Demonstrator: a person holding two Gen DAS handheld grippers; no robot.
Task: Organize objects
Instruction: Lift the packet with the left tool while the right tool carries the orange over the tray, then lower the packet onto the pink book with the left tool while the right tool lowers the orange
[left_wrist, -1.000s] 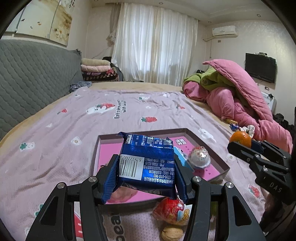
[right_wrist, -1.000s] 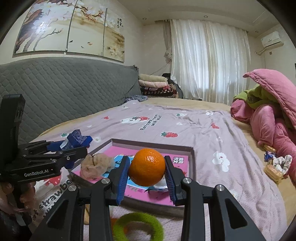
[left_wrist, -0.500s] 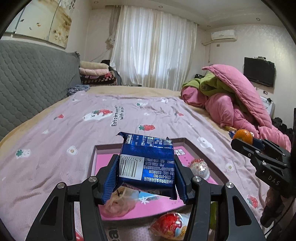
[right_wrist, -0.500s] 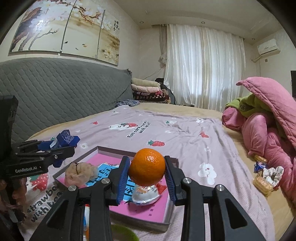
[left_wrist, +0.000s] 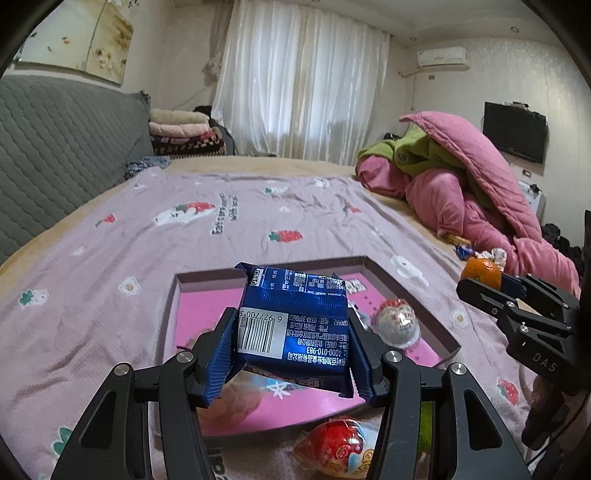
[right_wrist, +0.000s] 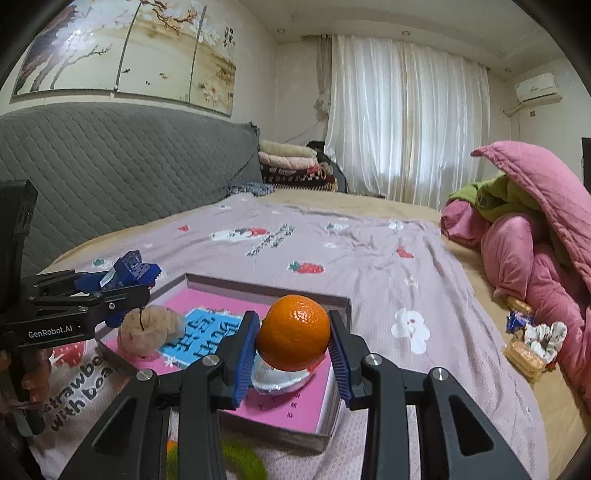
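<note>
gripping a blue snack packet (left_wrist: 295, 328) between clenched pads of the left gripper (left_wrist: 291, 354), raised above a pink-lined tray (left_wrist: 402, 286) on the near bed; clamping an orange (right_wrist: 293, 338) in the right gripper (right_wrist: 293, 354), above the tray's right part; foil-wrapped egg (left_wrist: 397, 321) resting inside.

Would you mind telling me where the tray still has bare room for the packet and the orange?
The tray is bare along its far wall, behind the foil egg. The near left corner holds a beige ball; the near right holds the egg. The quilt beyond is open.
</note>
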